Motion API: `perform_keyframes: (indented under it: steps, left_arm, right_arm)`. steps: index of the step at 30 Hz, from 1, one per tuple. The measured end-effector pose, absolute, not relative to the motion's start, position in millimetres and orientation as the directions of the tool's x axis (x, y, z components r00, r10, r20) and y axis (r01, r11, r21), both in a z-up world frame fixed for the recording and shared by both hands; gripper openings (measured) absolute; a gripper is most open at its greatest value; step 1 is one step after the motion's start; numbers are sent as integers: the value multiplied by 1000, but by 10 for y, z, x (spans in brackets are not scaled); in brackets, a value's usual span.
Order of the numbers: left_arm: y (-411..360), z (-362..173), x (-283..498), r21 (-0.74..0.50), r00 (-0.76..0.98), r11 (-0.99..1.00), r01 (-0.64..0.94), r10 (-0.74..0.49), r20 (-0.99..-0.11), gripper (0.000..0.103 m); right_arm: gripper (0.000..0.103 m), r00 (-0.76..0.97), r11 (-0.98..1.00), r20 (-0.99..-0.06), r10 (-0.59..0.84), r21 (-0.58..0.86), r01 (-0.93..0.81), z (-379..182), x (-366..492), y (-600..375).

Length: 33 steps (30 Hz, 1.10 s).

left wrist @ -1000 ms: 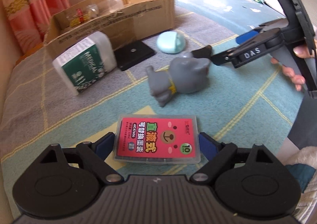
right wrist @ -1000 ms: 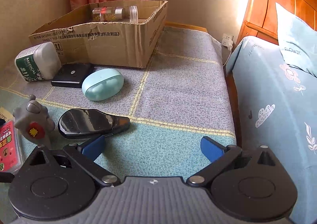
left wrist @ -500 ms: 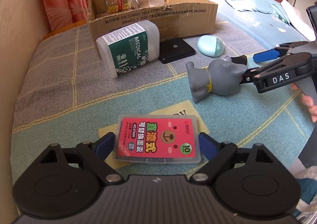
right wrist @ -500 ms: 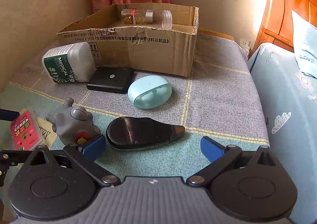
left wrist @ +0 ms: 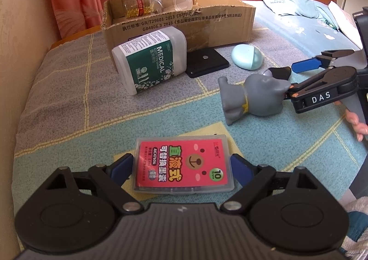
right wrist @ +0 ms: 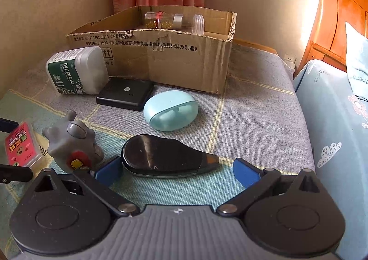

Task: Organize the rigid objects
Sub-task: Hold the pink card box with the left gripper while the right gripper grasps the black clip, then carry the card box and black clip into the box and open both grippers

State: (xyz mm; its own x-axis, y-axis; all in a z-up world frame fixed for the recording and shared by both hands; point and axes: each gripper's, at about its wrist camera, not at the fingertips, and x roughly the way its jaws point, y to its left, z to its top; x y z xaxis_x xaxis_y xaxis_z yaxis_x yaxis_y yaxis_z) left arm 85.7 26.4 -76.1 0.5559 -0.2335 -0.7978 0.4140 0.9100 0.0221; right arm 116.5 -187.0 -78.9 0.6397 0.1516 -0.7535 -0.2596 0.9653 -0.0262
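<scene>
Left wrist view: my left gripper (left wrist: 181, 165) still clamps the red refill case (left wrist: 182, 165), now swung to face the cardboard box (left wrist: 179, 23) at the blanket's far edge. Right gripper (right wrist: 177, 170) gapes wide around the black pod (right wrist: 165, 156), probably next.

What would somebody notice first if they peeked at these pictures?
Probably the bright pink card in its clear plastic case, held between the left gripper jaws right up front. Next, the grey rubbery animal toy on the checked blanket, beside the right gripper, whose open jaws flank a glossy black teardrop-shaped gadget. Behind sits a torn brown cardboard box.
</scene>
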Motion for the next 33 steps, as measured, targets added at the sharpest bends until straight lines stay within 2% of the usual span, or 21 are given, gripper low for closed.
perform_keyframes:
  steps: [9, 12, 25, 33]
  left_arm:
    - [208, -751, 900, 39, 558, 909, 416, -221, -800, 90]
    - [209, -750, 905, 39, 557, 907, 420, -224, -800, 90]
    - [253, -674, 965, 24, 529, 904, 427, -228, -817, 89]
    - [346, -396, 1102, -3, 538, 915, 404, -240, -808, 89]
  right_arm:
    - [103, 667, 986, -739, 94, -26, -167, -805, 1131, -1784]
    - [93, 680, 982, -725, 105, -31, -185, -781, 1113, -1784]
    - [92, 663, 965, -738, 129, -59, -254, -607, 1104, -1840]
    - [92, 700, 952, -692, 173, -65, -299, -158, 1229, -1906]
